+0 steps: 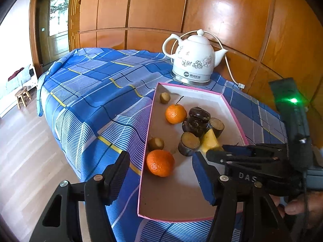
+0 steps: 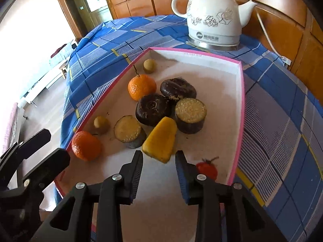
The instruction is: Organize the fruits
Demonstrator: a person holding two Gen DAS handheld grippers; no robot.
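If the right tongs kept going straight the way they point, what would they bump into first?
Most likely the yellow fruit wedge. It lies right ahead of the right tongs, whose open tips sit just short of it, above the floor of the pink-edged box. Depth is hard to judge, so they might touch the box floor first.

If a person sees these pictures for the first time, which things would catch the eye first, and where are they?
Probably the two oranges, one near the left wall of the pink-rimmed box and the other further back, bright against its pale floor. Next, the yellow wedge lying just ahead of the open right gripper. Behind the box, a white flowered kettle stands on the blue checked cloth.
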